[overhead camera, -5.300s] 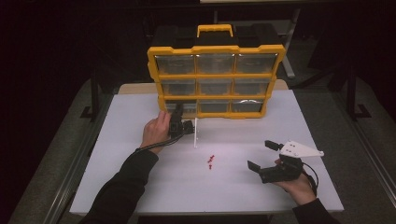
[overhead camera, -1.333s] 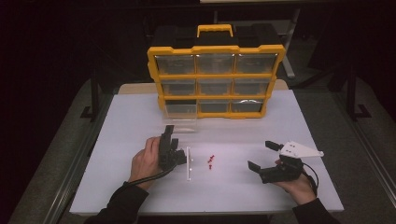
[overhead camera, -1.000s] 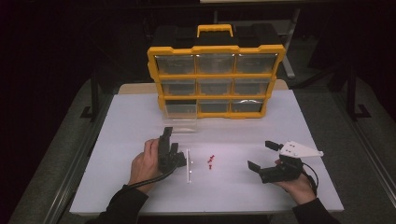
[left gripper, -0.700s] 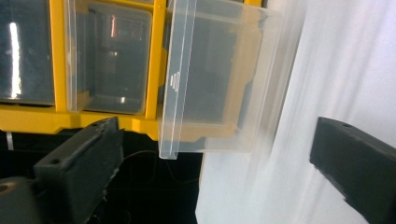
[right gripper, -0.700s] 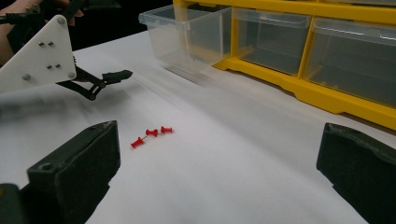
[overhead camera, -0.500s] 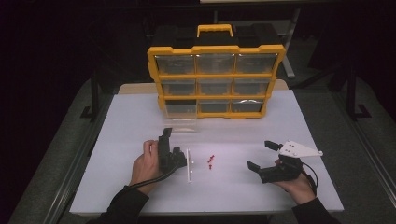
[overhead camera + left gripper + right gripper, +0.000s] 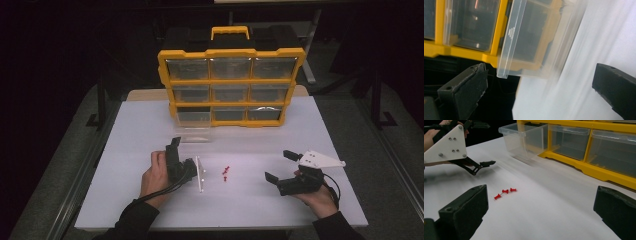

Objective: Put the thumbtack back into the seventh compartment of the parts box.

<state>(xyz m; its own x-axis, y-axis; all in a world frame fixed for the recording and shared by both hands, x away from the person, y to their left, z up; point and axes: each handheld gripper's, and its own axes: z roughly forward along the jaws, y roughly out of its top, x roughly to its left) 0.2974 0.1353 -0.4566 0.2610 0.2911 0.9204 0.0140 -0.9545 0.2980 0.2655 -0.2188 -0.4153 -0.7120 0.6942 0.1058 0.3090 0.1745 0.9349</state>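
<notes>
High view: my left gripper [image 7: 192, 172] has just opened wide, empty; right gripper [image 7: 281, 167] wide too, parked beside red pushpins [image 7: 226, 172], drawer [image 7: 194, 117] pulled out ready for them.

Red pushpins [image 7: 505, 191] between open tool [image 7: 541, 212]

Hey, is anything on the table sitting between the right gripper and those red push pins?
Nothing visible does. In the right gripper view, bare white table lies between the open right gripper and the red push pins. The left gripper sits beyond them.
</notes>
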